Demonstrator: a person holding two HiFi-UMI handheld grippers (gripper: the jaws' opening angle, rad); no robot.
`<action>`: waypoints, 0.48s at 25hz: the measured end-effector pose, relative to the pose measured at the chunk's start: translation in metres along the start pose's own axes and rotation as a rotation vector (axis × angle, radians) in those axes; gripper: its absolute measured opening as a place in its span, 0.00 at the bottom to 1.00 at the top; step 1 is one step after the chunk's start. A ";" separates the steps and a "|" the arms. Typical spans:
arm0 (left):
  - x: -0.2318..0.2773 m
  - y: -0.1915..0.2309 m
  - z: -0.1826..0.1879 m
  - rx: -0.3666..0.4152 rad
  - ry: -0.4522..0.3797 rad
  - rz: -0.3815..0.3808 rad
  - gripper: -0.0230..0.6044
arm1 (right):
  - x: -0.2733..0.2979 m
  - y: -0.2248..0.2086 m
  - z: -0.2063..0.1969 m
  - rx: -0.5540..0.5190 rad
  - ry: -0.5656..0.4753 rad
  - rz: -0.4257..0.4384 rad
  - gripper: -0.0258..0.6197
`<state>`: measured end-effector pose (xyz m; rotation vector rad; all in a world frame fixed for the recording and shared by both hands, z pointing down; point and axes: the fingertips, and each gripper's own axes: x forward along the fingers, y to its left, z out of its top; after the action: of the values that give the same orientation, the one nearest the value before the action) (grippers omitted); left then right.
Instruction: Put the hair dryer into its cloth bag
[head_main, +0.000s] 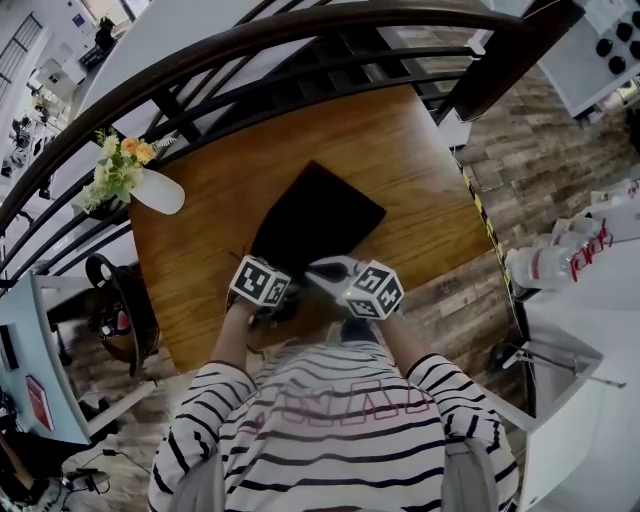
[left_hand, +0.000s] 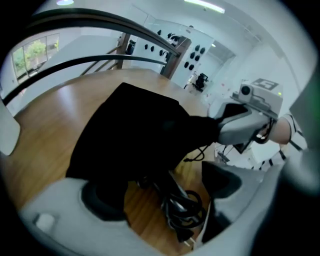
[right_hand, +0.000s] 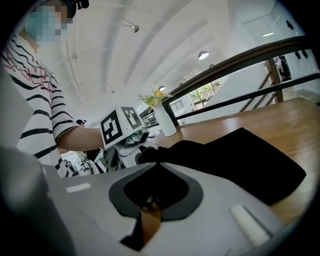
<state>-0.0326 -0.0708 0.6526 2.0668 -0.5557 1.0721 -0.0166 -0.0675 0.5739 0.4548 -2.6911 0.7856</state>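
Since our right gripper (right_hand: 155, 164) is clamped on the mouth of the cloth bag (head_main: 315, 220) and our left gripper (left_hand: 162, 192) gapes wide, holding nothing, we should lift that edge. Then we should nudge the hair dryer (left_hand: 161, 181) and its coiled cord (left_hand: 186, 207), lying between the left jaws, forward into the bag.

The cloth bag (head_main: 315, 222) is matt black fabric, softly creased. The table (head_main: 420, 170) is smooth wood with a satin sheen; the vase (head_main: 160, 192) at its nine o'clock edge looks glossy white. The cord (left_hand: 182, 202) is shiny black plastic. The left gripper (left_hand: 162, 190) and right gripper (right_hand: 156, 170) are matt grey plastic.
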 end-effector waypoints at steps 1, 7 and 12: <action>-0.004 0.000 -0.001 -0.004 -0.010 -0.002 0.78 | 0.001 0.001 0.000 0.000 0.001 0.001 0.06; -0.016 -0.004 -0.022 -0.010 -0.040 0.003 0.78 | 0.006 0.011 -0.002 -0.006 -0.003 0.006 0.06; -0.024 -0.010 -0.045 0.013 -0.087 0.038 0.77 | 0.010 0.018 -0.004 -0.011 0.002 0.000 0.06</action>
<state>-0.0624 -0.0285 0.6463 2.1300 -0.6350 1.0144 -0.0319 -0.0529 0.5727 0.4511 -2.6923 0.7699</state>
